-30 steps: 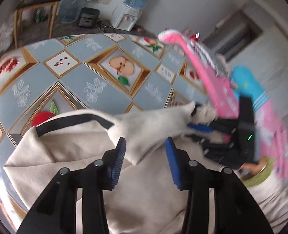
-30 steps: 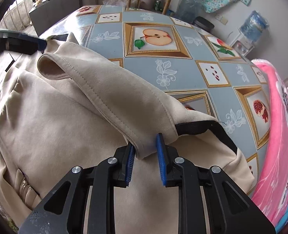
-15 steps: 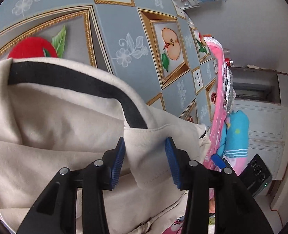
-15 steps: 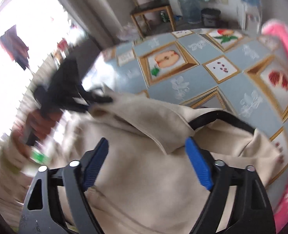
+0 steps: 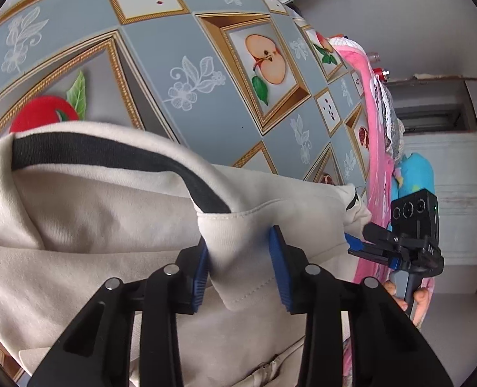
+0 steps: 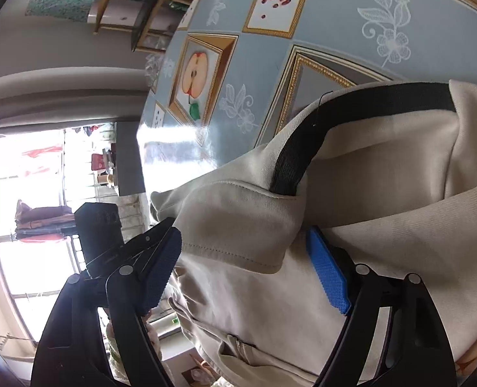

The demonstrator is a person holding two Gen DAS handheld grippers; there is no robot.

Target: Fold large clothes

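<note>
1. Fingers of my left gripper [image 5: 240,267] are closing on a folded cuff edge of the beige garment [image 5: 86,225]; both pads touch cloth.
2. Jaws of my right gripper [image 6: 248,271] are narrowing around a sleeve fold, pads not yet pressing.
3. That sleeve runs crosswise between both grippers, my left one nearer its end.
4. Soft fleecy knit, stitched hems, black collar band [image 5: 109,154].
5. Underneath lies the glossy fruit-print tablecloth [image 5: 180,48]; pink fabric [image 5: 372,148] lies beside it.
</note>
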